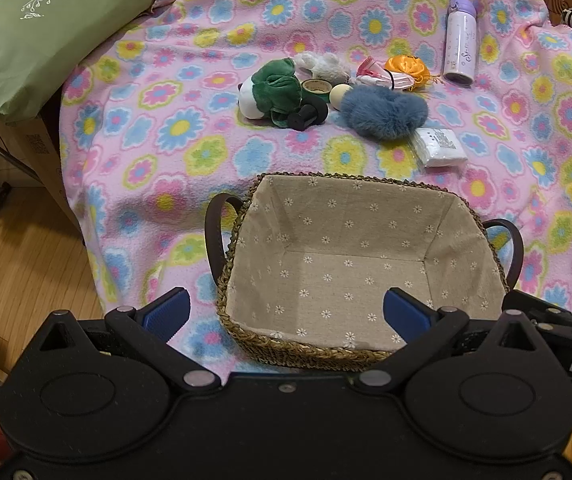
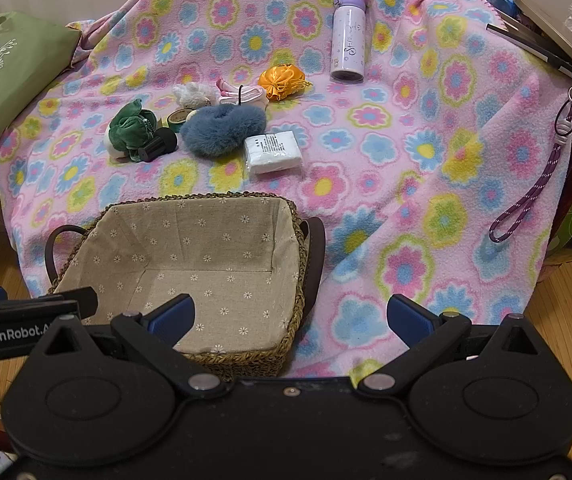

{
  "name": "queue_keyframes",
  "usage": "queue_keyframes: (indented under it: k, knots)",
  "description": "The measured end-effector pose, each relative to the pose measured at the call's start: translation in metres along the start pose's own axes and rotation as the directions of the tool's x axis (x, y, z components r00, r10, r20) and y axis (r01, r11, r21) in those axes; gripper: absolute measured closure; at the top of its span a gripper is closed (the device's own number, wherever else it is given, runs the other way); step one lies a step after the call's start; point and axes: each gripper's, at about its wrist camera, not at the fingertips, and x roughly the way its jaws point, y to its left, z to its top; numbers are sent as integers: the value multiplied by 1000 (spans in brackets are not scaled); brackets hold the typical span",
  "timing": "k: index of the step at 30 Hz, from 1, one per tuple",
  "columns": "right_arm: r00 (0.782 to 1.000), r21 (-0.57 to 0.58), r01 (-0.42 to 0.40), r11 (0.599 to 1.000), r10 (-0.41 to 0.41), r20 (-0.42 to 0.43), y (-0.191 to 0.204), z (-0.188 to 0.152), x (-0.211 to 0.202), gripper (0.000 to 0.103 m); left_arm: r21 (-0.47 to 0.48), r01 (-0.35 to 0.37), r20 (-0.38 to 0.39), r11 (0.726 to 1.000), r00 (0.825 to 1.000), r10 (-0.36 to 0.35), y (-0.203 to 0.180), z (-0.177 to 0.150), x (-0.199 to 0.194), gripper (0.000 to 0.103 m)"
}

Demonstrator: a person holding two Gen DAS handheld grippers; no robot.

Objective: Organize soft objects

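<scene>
My biggest worry is the crowding at twelve o'clock: the green plush toy lies touching a black cylinder and just beside a roll of green tape and a cream ball, none of which I judge to be soft. If I close around the plush carelessly, I could drag a hard piece along into the woven basket with daisy-print lining. The fluffy blue-grey scrunchie sits against a flat white packet, which could slide on the pink flowered fleece blanket when nudged. The lilac bottle stands upright at one o'clock and might topple if I reach past it.

My left gripper hovers low over the basket's near rim, fingers spread wide and empty. My right gripper hangs level beside it, at the basket's right end, fingers equally wide with nothing between them. The basket holds nothing yet.
</scene>
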Motion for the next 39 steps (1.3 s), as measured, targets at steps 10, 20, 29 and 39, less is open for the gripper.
queue_keyframes:
  k: [10, 20, 29, 39]
  knots:
    - [1000, 0, 0, 1000, 0, 0, 0, 0, 0, 0, 0, 0, 0, 1000, 1000, 0, 0, 0, 0, 3]
    - [1000, -1, 1, 1000, -1, -2, 0, 0, 1, 0, -4, 7, -10, 1000, 1000, -7, 0, -2, 2, 3]
    - [999, -21, 36, 999, -35, 13, -3, 8, 8, 0, -21, 32, -35, 999, 999, -33, 3, 6, 9, 3]
    - [999, -85, 49, 995, -48, 11, 0, 34, 31, 0, -34, 38, 21, 999, 999, -37, 6, 40, 16, 4]
